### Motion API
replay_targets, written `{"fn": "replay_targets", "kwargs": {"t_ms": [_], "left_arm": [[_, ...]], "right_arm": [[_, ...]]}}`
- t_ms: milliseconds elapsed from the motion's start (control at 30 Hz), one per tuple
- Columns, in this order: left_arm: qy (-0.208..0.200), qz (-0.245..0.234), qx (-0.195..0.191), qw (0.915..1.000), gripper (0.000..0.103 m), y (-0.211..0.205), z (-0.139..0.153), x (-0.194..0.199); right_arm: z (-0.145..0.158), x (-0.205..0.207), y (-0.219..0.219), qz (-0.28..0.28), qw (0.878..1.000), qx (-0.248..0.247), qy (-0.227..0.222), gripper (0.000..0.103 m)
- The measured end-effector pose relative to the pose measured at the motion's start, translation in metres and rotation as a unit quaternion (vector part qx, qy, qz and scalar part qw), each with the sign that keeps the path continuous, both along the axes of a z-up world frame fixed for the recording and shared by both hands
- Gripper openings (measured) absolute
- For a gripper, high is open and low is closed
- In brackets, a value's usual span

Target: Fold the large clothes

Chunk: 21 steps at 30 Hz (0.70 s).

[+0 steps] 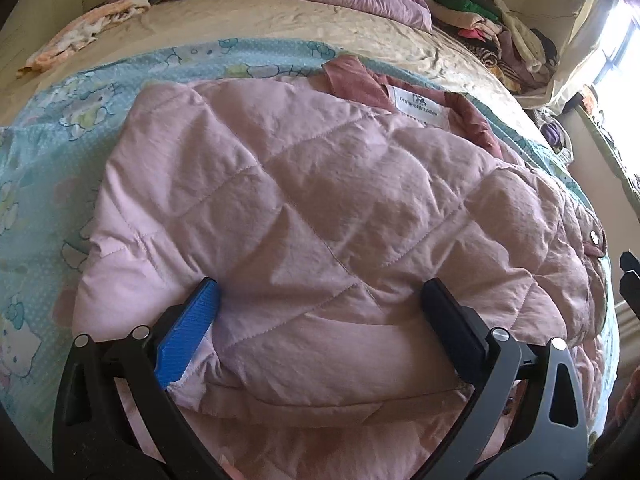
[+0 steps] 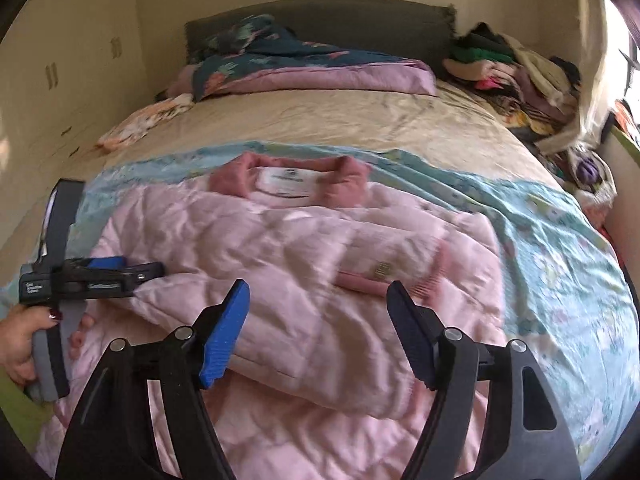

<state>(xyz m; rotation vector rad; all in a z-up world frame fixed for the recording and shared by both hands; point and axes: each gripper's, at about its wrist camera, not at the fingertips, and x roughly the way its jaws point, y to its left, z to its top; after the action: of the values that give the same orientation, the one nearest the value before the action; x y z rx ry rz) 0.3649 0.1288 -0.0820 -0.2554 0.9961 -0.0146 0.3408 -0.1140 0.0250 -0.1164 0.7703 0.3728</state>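
Black linkage arms of the left gripper [image 1: 320, 304] are filling the bottom of the left wrist view, its jaws standing wide apart with a folded edge of the pink quilted jacket [image 1: 320, 208] bulging between them; the blue pad and the dark pad are each touching the fabric without clamping it. Beyond the jaws, the jacket is lying flat on a light blue cartoon-print sheet [image 1: 48, 168], its darker pink collar [image 1: 352, 80] and white label [image 1: 418, 106] pointing away from the camera. A snap button [image 1: 595, 237] is showing to the right of the jaws.

In the right wrist view, the right gripper [image 2: 318, 300] is hovering over the jacket [image 2: 280, 264], its jaws spread wide and holding nothing. To the left of these jaws, the person's left hand [image 2: 20, 344] is gripping the other tool's handle. Far ahead, a pile of mixed clothes [image 2: 516, 76] is sitting at the bed's right corner, with a floral quilt [image 2: 280, 60] against the headboard [image 2: 320, 20].
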Motion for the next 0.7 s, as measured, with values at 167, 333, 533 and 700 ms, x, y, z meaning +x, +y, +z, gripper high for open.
{"fn": "replay_targets", "kwargs": {"t_ms": [167, 333, 533, 700], "left_arm": [[-0.003, 0.0, -0.005, 1.0, 0.095, 0.002, -0.004, 0.002], [-0.008, 0.001, -0.006, 1.0, 0.095, 0.002, -0.005, 0.002], [-0.012, -0.007, 0.0, 0.9999, 0.095, 0.001, -0.002, 0.0], [-0.016, -0.011, -0.002, 0.9998, 0.094, 0.0, 0.007, -0.008]], "right_arm": [[-0.002, 0.009, 0.036, 0.038, 0.999, -0.019, 0.005, 0.07], [-0.015, 0.019, 0.057, 0.052, 0.997, -0.044, 0.032, 0.07], [-0.06, 0.039, 0.059, 0.047, 0.993, -0.056, 0.093, 0.072], [-0.077, 0.042, 0.055, 0.038, 0.994, -0.042, 0.09, 0.073]]}}
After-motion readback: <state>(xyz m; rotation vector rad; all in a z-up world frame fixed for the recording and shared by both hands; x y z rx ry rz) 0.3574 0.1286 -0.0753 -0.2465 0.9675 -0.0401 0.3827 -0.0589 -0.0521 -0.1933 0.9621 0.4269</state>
